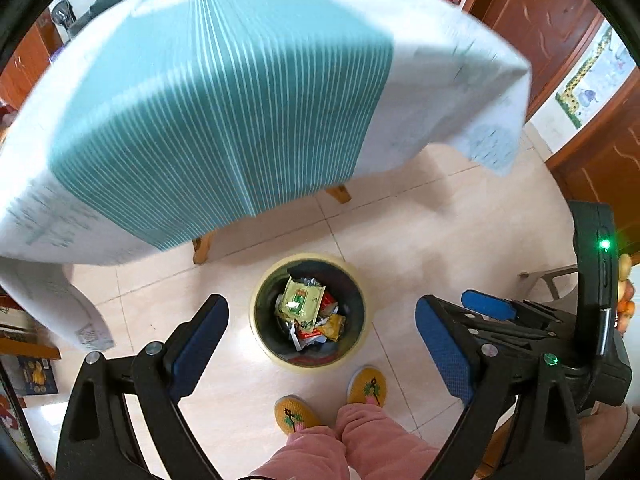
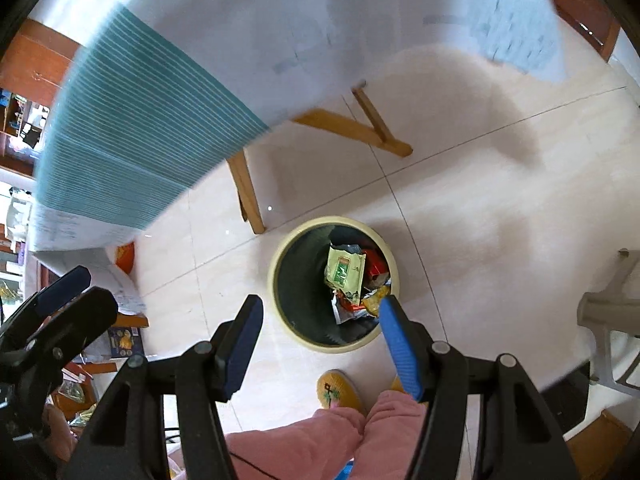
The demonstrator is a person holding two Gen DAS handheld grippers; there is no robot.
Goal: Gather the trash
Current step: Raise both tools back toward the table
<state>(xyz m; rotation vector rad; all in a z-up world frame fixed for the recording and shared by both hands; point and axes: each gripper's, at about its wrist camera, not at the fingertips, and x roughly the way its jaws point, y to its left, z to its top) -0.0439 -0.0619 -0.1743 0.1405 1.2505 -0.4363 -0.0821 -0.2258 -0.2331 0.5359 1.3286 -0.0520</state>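
Left gripper (image 1: 322, 328) and right gripper (image 2: 322, 320): jaws apart, nothing between them, both above the waste bin (image 1: 260, 300) holding snack wrappers (image 1: 302, 300)

Both wrist views look steeply down, sharing the bin (image 1: 308, 314).

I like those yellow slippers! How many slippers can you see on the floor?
2. The left slipper and the right slipper sit side by side on the tile floor, just in front of the trash bin, below pink trouser legs. None appear hidden.
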